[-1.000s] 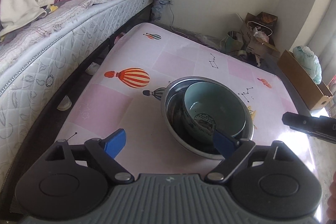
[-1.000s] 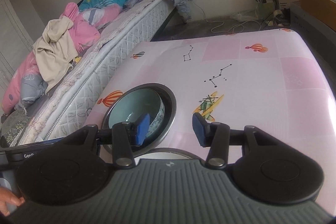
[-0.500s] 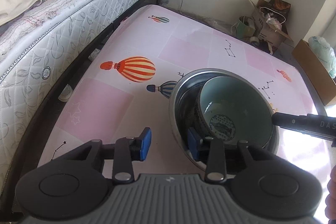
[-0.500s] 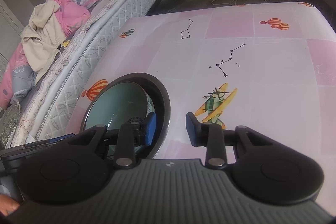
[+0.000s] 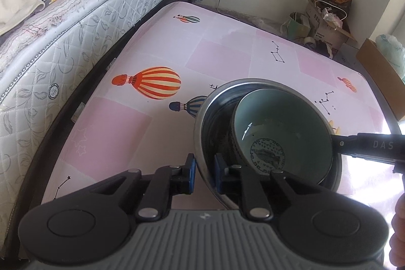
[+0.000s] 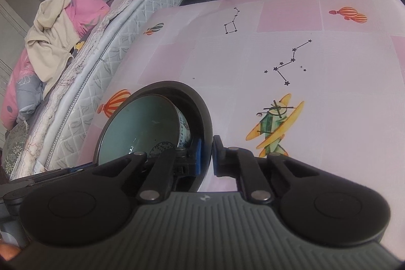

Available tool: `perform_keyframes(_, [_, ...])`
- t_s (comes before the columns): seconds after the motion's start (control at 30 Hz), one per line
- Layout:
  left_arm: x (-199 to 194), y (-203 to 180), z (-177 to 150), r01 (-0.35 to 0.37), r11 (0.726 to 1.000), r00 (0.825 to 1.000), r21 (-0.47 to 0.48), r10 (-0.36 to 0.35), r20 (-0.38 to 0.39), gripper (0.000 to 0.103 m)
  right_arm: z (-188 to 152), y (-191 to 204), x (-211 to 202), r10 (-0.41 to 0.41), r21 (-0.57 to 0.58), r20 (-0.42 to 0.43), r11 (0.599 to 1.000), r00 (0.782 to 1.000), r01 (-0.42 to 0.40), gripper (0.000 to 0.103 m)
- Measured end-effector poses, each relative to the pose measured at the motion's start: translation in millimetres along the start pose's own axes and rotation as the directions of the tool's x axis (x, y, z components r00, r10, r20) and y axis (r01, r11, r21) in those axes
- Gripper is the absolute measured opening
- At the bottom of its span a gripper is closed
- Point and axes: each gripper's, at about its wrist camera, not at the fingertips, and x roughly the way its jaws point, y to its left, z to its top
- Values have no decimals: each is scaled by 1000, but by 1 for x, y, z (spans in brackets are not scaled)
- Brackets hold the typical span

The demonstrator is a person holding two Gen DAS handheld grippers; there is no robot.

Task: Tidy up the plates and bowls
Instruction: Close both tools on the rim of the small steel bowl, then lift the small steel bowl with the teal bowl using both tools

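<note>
A steel bowl (image 5: 215, 113) sits on the pink table (image 5: 215, 60) with a pale green ceramic bowl (image 5: 281, 123) tilted inside it. My left gripper (image 5: 204, 175) is shut on the steel bowl's near rim, one blue pad outside and one inside. In the right wrist view the steel bowl (image 6: 195, 103) holds the green bowl (image 6: 141, 125), and my right gripper (image 6: 206, 156) is shut on the steel bowl's right rim. The right gripper's body (image 5: 369, 144) shows at the right edge of the left wrist view.
A bed with a quilted mattress (image 5: 63, 42) and heaped clothes (image 6: 58, 27) runs along the table's left side. Cardboard boxes (image 5: 326, 17) and clutter stand on the floor beyond the far table edge. The table has balloon and plane prints.
Both grippers moved in on the steel bowl and closed on its rim, the left from wide open. The bowls now appear nearer and larger in both views.
</note>
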Motion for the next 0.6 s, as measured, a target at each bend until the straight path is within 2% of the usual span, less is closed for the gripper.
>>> perform_keyframes(0.17, [1,-1,1,1,1000,1000,5,-1,3,16,-1,-2,-3,13,-1,-8,1000,1000,-13,8])
perform_keyframes(0.6, [10,-2,0,1,1000,1000,-17,-2,-20,17,-2,7,2,-28,-21,-8,999,1000,28,9])
